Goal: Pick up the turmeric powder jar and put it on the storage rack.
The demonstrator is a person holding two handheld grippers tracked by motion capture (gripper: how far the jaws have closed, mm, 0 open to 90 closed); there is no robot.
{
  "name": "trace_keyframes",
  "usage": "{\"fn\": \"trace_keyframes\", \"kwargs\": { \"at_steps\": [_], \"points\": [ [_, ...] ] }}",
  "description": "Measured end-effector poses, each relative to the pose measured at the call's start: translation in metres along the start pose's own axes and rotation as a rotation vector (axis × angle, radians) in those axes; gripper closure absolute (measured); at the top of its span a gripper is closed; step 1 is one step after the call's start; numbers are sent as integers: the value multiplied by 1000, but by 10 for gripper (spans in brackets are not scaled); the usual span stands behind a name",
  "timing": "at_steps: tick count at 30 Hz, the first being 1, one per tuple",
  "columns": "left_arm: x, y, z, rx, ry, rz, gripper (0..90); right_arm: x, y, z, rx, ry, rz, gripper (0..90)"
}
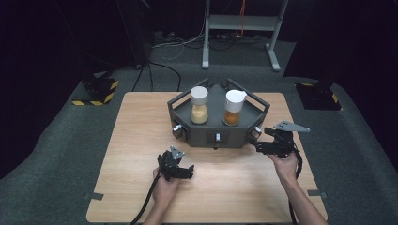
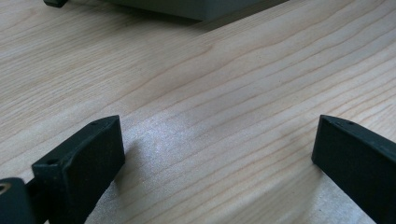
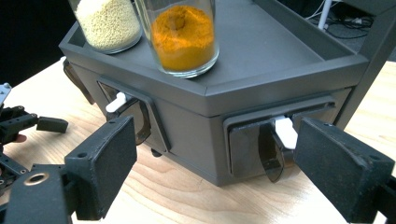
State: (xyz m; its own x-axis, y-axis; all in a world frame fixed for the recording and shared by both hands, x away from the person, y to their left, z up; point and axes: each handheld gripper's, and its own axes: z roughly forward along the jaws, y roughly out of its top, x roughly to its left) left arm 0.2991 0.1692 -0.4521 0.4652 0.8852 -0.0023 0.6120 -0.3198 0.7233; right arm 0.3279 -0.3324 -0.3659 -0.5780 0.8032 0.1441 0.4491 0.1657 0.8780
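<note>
Organizer (image 1: 206,129): we see two spice jars on top, pale grains (image 1: 199,105) and orange powder (image 1: 233,108).
Left gripper (image 1: 180,169): jaws wide over bare tabletop (image 1: 234,187).
Right gripper (image 1: 263,140): jaws wide beside a white-handled drawer (image 3: 280,140).

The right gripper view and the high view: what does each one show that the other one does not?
The right gripper view alone shows its own open jaws close up, either side of a white drawer handle. The high view alone shows the jars' white lids, the whole wooden table, both forearms and the floor cables. Both show the grey rack, the yellow-grain jar, the orange-powder jar and the left gripper.
</note>
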Motion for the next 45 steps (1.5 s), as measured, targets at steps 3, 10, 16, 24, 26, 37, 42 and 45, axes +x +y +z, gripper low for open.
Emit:
{"fn": "trace_keyframes", "kwargs": {
  "at_steps": [3, 10, 16, 24, 26, 37, 42, 45],
  "points": [
    [0, 0, 0, 0, 0, 0, 22, 0, -3, 0, 2, -1, 4, 126],
    [0, 0, 0, 0, 0, 1, 22, 3, -9, 1, 10, -5, -1, 127],
    [0, 0, 0, 0, 0, 0, 22, 3, -15, 4, 20, -4, 7, 129],
    [0, 0, 0, -1, 0, -1, 22, 5, -23, 8, 33, -7, 14, 129],
    [0, 0, 0, -1, 0, -1, 22, 5, -25, 9, 35, -8, 14, 129],
    [0, 0, 0, -1, 0, 0, 22, 4, -39, 11, 50, -20, 40, 129],
    [0, 0, 0, -1, 0, -1, 22, 3, -45, 12, 60, -26, 46, 130],
    [0, 0, 0, 0, 0, -1, 22, 5, -47, 13, 70, -30, 41, 130]
  ]
}}
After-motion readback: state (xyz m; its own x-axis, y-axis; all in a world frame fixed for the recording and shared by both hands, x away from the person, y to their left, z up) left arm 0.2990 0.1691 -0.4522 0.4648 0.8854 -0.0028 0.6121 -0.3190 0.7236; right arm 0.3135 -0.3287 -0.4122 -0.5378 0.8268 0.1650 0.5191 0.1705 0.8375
